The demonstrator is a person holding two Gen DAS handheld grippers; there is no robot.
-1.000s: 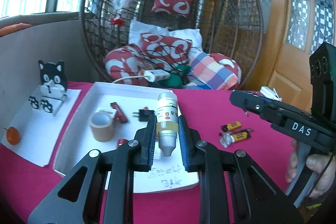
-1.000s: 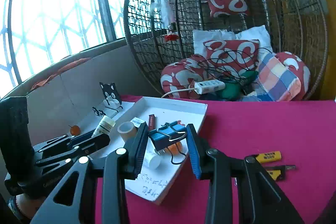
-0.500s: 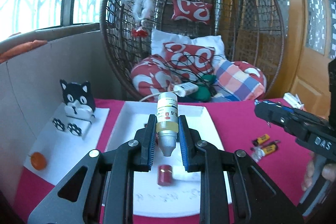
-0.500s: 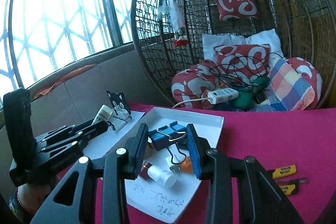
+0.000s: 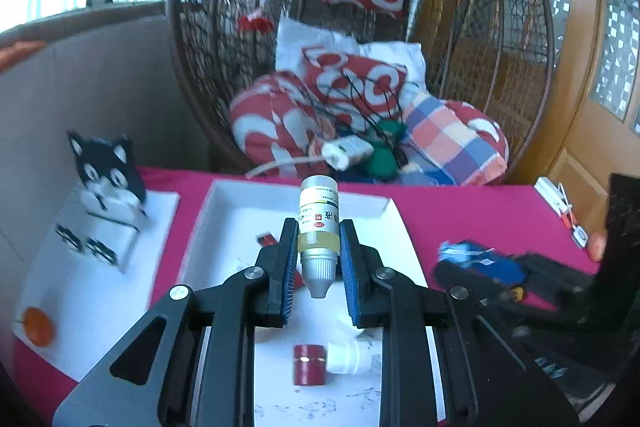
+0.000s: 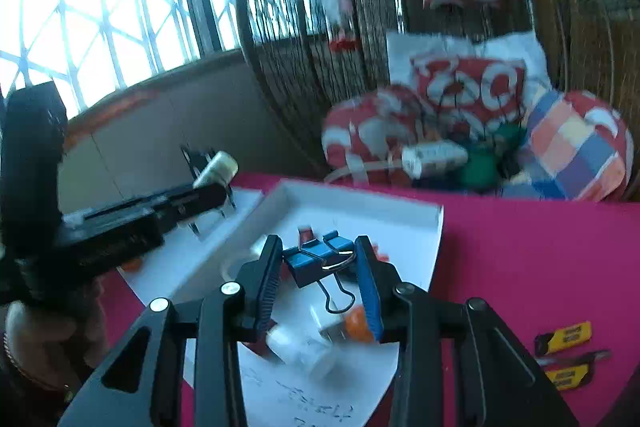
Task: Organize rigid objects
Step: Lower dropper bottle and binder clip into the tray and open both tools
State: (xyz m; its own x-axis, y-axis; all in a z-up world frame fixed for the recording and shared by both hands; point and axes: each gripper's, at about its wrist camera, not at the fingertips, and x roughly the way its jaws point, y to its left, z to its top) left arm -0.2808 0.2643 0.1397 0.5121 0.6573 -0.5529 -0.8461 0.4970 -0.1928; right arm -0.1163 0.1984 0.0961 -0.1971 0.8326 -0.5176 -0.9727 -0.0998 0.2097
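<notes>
We note the left hand-held gripper (image 5: 319, 259) clamped on a small bottle (image 5: 319, 223); the bottle stands upright between the fingers, nozzle pointing down toward us, base up. It hangs above the white tray (image 5: 224, 203), over the tray's middle. Near the tray's near edge, below the gripper, a white bottle with a dark red cap (image 5: 328, 363) lies on its side.

The right hand-held gripper (image 6: 320, 267) grips a blue binder clip (image 6: 316, 259) between its fingers, the wire handles hanging toward us. The clip sits above the near right part of the tray (image 6: 436, 227); beneath it we see the white bottle (image 6: 300, 347) and an orange item (image 6: 356, 323), blurred.

On the red surface (image 6: 520, 259), well to the right of the tray, lie two yellow-labelled items (image 6: 568, 337); we cannot tell what they are. Left of the tray a black-and-white cat stand (image 5: 106, 183) rests on a white sheet, with a small orange ball (image 5: 38, 323) at its near corner.
</notes>
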